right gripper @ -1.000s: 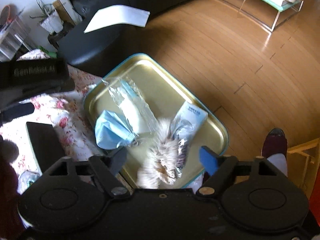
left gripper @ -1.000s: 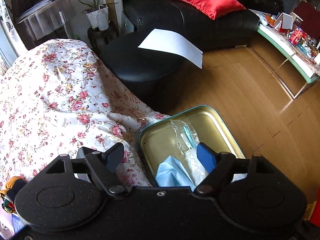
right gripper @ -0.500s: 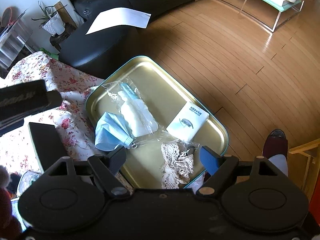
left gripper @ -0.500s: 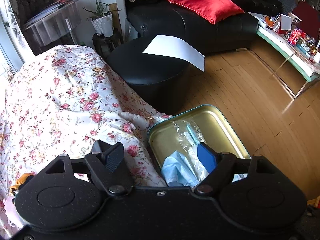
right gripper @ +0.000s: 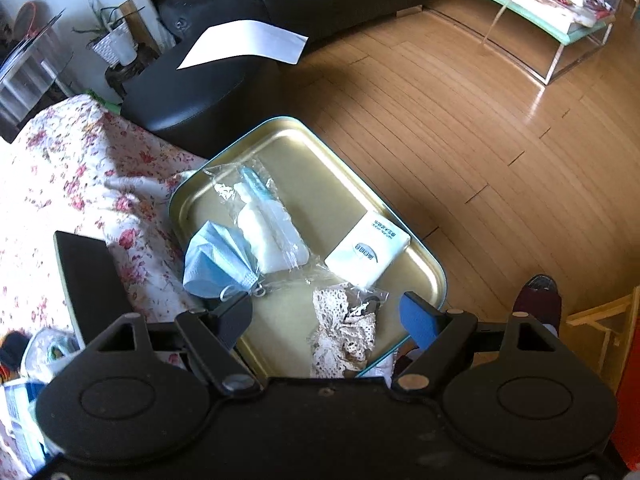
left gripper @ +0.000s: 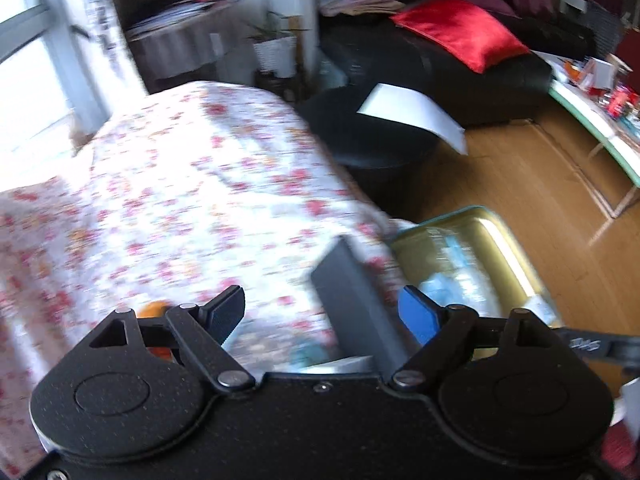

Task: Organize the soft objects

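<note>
Four soft items, including a face mask (right gripper: 218, 260) and lace (right gripper: 346, 332), are seen gathered in the tray (right gripper: 424, 264); more remain on the bed (right gripper: 80, 168); both the left hand-held gripper (left gripper: 320, 314) and the right hand-held gripper (right gripper: 326, 320) are spread, empty.

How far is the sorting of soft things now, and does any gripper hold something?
Done, it seems: the tray holds a blue mask, a clear bag, a tissue pack and a lace piece. In hand: nothing; the right gripper and left gripper are both open and empty. Left: some items still lie on the floral cloth at lower left.
</note>
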